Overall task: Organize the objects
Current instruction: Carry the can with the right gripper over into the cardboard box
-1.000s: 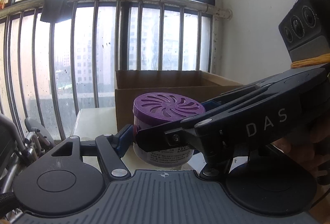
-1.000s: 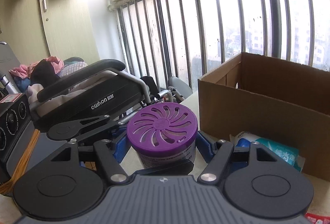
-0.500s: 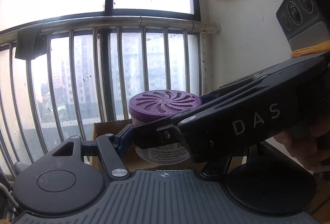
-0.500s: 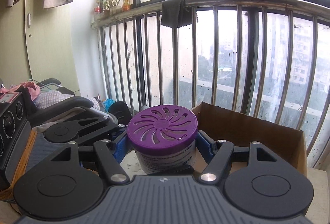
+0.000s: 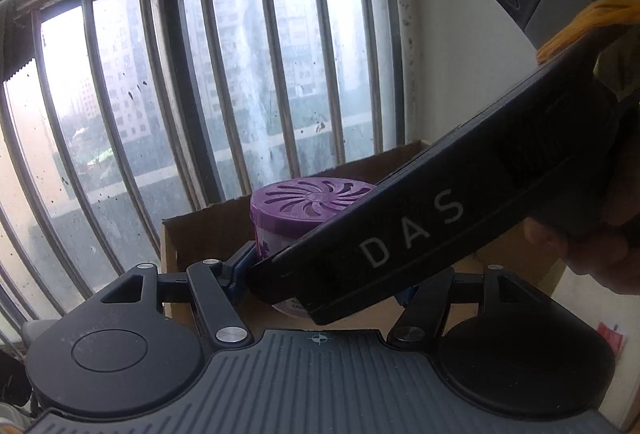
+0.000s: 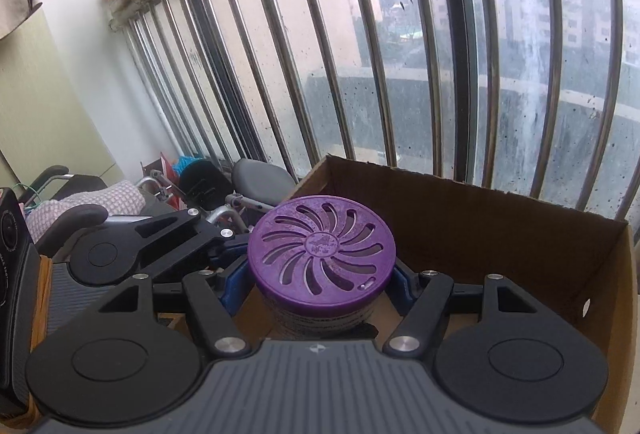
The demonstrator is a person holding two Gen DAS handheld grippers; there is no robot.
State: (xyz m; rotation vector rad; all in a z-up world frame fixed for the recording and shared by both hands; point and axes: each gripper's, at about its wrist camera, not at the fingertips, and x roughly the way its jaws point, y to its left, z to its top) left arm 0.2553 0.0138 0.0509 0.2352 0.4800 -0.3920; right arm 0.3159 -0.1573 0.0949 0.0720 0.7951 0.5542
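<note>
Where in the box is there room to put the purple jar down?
The box shows bare brown floor and walls from the purple jar across to its right wall, so that side looks free. It is crowded at the jar: the right gripper and left gripper both squeeze it. The floor under the jar is hidden.

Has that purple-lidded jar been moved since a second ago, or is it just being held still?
Yes. In the right wrist view the purple-lidded jar was beside the cardboard box, outside its front wall; now it hangs over the box's open inside, carried forward toward the window bars.
</note>
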